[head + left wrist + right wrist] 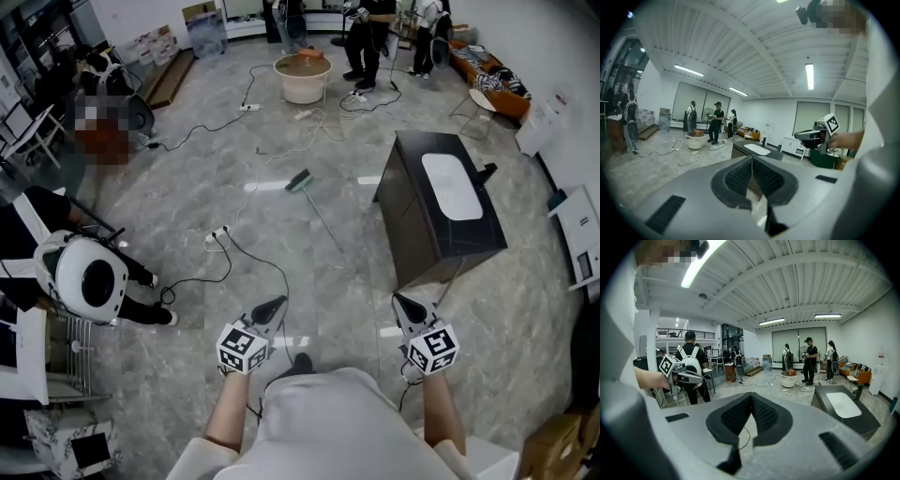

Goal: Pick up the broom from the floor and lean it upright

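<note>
The broom lies flat on the grey floor, its teal head at the far end and its thin handle running toward me and to the right. My left gripper is held low at the left, well short of the broom, jaws shut on nothing. At the right, my right gripper is also shut and empty, next to the dark cabinet's near corner. The pads meet in the left gripper view and in the right gripper view. Neither gripper view shows the broom.
A dark cabinet with a white inset top stands right of the broom. Cables and a power strip trail over the floor. A white tub stands far back. A person with a white backpack is at the left; others stand at the back.
</note>
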Motion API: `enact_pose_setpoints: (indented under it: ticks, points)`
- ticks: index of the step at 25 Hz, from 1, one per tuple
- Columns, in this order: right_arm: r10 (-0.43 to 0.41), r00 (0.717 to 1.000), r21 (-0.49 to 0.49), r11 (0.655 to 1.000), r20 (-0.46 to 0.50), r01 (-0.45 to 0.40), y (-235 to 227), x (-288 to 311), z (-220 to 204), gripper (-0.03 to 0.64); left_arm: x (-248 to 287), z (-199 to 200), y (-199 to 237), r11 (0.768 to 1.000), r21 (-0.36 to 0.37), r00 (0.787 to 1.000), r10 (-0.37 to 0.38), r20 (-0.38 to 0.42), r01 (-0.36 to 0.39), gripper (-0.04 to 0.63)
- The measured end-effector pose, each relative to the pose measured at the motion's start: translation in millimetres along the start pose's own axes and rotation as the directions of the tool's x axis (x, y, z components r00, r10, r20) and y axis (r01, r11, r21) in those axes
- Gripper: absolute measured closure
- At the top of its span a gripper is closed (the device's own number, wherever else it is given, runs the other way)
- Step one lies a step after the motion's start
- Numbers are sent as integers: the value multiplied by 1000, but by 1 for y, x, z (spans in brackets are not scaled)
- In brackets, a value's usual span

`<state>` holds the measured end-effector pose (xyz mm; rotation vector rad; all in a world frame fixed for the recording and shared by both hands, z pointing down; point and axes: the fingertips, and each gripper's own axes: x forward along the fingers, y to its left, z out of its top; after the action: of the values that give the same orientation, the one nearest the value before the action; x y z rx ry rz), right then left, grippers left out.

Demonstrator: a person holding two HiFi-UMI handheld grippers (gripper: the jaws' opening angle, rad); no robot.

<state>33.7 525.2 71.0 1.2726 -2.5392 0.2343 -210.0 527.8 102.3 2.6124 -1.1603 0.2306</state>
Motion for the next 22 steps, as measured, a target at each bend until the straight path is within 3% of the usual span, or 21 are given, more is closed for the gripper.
enact_pose_setpoints:
  ticks: [10, 22]
  points:
    - [-15, 1000, 22, 1000, -15, 15, 38, 38, 0, 615, -26, -9, 43, 1000, -1, 1000, -18, -21, 18, 584]
    - [-12, 1000, 42, 999, -29, 13, 45, 66, 6, 615, -33, -13, 72, 1000, -27, 1000, -9, -27, 8, 584]
